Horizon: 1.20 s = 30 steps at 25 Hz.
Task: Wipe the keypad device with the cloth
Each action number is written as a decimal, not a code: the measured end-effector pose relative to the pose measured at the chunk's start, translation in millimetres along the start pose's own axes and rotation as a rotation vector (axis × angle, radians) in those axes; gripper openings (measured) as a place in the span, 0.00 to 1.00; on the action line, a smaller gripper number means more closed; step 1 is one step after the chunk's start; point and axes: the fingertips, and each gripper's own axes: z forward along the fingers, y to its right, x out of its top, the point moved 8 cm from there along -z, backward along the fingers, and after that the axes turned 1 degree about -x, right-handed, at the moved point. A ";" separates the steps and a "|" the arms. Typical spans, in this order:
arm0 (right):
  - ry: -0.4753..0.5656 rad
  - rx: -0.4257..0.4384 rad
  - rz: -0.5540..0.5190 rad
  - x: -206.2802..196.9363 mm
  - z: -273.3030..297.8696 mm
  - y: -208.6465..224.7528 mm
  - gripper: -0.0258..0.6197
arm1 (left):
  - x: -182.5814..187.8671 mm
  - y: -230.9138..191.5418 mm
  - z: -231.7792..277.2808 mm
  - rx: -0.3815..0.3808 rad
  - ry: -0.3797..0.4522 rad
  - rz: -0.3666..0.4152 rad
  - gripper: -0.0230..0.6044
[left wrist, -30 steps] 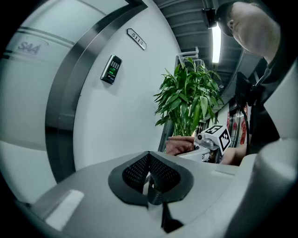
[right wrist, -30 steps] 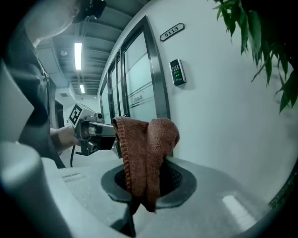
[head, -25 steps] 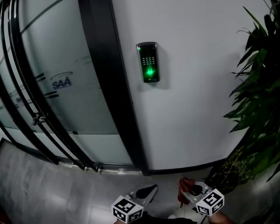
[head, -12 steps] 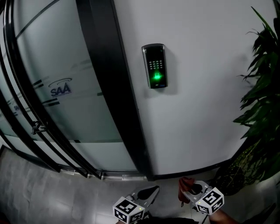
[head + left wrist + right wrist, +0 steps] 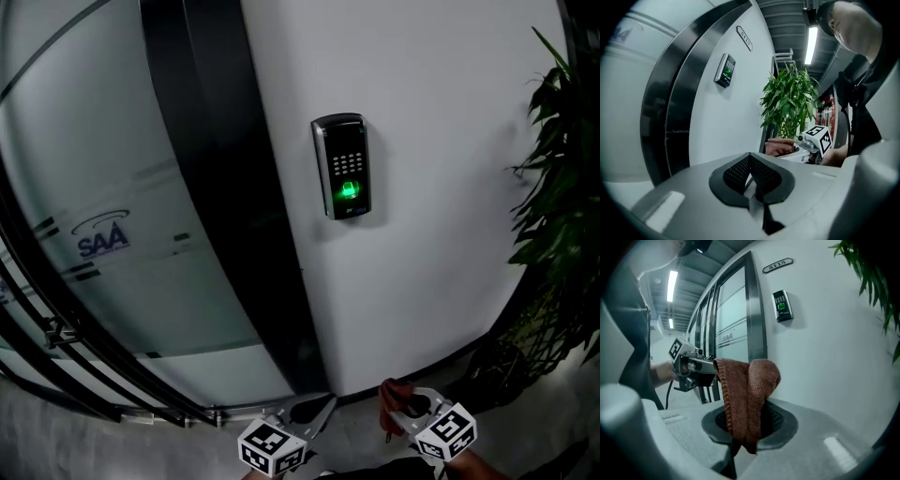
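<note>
In the head view, the black wall-mounted keypad device [image 5: 342, 167], its lower panel glowing green, sits on the white wall [image 5: 450, 206] just right of the dark door frame [image 5: 216, 187]. A frosted glass door [image 5: 103, 253] lies to the left and a green leafy plant [image 5: 558, 216] at the right edge. Both tools hang low at the bottom of the frame, well apart from the keypad. These are the left claw [image 5: 317, 409] and the right claw [image 5: 403, 405], which carries a rust-brown knitted cloth [image 5: 394, 394].

In the left gripper view, the left claw [image 5: 750, 173] has its jaws pressed together with nothing between them. The keypad device [image 5: 725, 70] shows high on the wall, the plant [image 5: 790, 101] stands beyond it, and the cloth [image 5: 780, 146] is visible in the other tool.

In the right gripper view, the right claw [image 5: 747, 423] is clamped on the cloth [image 5: 750, 385], which stands up in a folded loop above the jaws. The keypad device [image 5: 783, 306] is up and ahead, below a small number plate [image 5: 777, 265].

Judging by this, the task is in its approach step: the cloth is in hand and no wiping has begun. The next move calls for raising the right claw to keypad height and bringing the loop of cloth flat against the face. Pressure should be light, since firm contact might press keys or trigger the lit sensor.
</note>
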 end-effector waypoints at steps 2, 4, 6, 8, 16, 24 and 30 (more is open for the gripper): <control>-0.013 -0.020 -0.029 5.3 7.6 -0.8 0.13 | 2.0 -12.0 2.8 -0.017 0.004 0.001 0.06; -0.034 -0.028 -0.091 13.1 11.4 0.7 0.13 | 3.8 -17.6 7.9 -0.026 0.016 -0.004 0.06; -0.059 -0.035 -0.189 25.4 14.3 5.8 0.13 | 5.6 -19.8 14.5 -0.026 0.027 -0.010 0.06; -0.080 -0.050 -0.312 44.4 18.7 15.5 0.13 | 8.7 -23.3 22.1 -0.010 0.039 -0.020 0.06; -0.015 -0.191 -0.896 161.9 28.8 59.1 0.13 | 19.9 -18.0 44.2 0.061 0.069 -0.024 0.06; 0.184 -0.445 -1.371 315.3 34.0 65.3 0.13 | 9.6 -14.2 45.3 0.110 0.043 -0.047 0.06; 0.232 -0.638 -1.558 403.3 58.7 69.0 0.13 | 8.6 -15.1 31.4 0.161 0.063 -0.060 0.06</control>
